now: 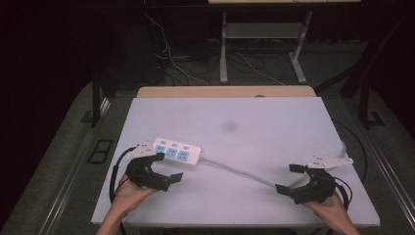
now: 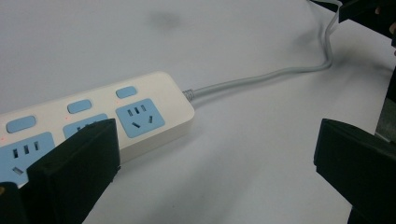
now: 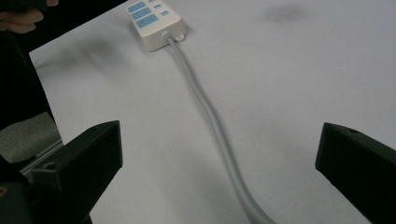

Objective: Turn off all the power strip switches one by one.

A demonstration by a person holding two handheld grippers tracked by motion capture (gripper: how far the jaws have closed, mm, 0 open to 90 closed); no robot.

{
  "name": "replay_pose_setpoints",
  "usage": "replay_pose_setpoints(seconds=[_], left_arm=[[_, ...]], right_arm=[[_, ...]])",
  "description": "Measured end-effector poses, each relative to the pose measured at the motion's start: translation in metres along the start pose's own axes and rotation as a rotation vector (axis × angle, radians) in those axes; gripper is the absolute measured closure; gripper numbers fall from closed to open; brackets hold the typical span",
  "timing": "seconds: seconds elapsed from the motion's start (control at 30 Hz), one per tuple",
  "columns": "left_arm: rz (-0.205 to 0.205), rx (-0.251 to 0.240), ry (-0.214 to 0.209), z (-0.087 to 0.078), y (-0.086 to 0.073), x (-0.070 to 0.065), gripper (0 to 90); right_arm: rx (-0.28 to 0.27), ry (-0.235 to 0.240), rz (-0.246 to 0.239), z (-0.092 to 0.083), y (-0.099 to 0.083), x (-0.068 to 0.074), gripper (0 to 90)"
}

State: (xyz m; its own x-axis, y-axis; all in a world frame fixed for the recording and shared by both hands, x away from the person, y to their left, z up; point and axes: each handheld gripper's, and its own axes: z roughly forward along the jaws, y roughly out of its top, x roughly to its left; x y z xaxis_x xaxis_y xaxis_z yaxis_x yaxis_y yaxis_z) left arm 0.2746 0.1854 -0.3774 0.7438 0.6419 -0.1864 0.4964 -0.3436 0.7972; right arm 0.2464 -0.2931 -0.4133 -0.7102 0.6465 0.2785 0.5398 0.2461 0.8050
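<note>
tongs of the left gripper (image 1: 168, 166) stand wide apart at the lower left of the high view, gripping nothing, with the person's left hand (image 1: 128, 192) wrapped around the black body behind them. one jaw sits just beside the near end of a white plastic power strip with pale blue sockets and pale blue switches (image 1: 177, 151), which lies flat on the pale lavender bench (image 1: 254, 117) left of centre; i cannot tell whether jaw and strip touch. in the left gripper view the power strip (image 2: 112, 116) runs from the left edge toward the middle, partly behind the left jaw, and small red lights glow beside its switches.

a grey round cable (image 1: 235, 169) leaves the right end of the strip and crosses the bench toward the lower right of the high view. it passes between the wide-open tongs of the right gripper (image 1: 291, 178), which close on nothing; the person's right hand (image 1: 329, 205) holds that gripper from below. in the right gripper view the cable (image 3: 212, 116) runs from the strip (image 3: 154, 21) at the upper left down to the bottom centre, lying on the bench between the two jaws and clear of both.

a faint dark smudge (image 1: 229, 126) marks the bench near the middle. beyond the far edge a dark floor carries loose wires (image 1: 171, 58) and grey metal legs of another stand (image 1: 223, 49).
</note>
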Motion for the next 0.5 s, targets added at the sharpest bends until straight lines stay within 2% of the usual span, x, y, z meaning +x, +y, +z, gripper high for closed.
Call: replay_pose_setpoints(seconds=[0.27,0.5], left_arm=[[0.009,0.026,0.005,0.002,0.009,0.004,0.0],[0.028,0.052,0.003,0.007,0.024,0.006,0.1]], right_arm=[[0.001,0.001,-0.001,0.0,0.0,0.0,0.5],[0.002,0.008,-0.003,0.001,0.0,0.001,0.5]])
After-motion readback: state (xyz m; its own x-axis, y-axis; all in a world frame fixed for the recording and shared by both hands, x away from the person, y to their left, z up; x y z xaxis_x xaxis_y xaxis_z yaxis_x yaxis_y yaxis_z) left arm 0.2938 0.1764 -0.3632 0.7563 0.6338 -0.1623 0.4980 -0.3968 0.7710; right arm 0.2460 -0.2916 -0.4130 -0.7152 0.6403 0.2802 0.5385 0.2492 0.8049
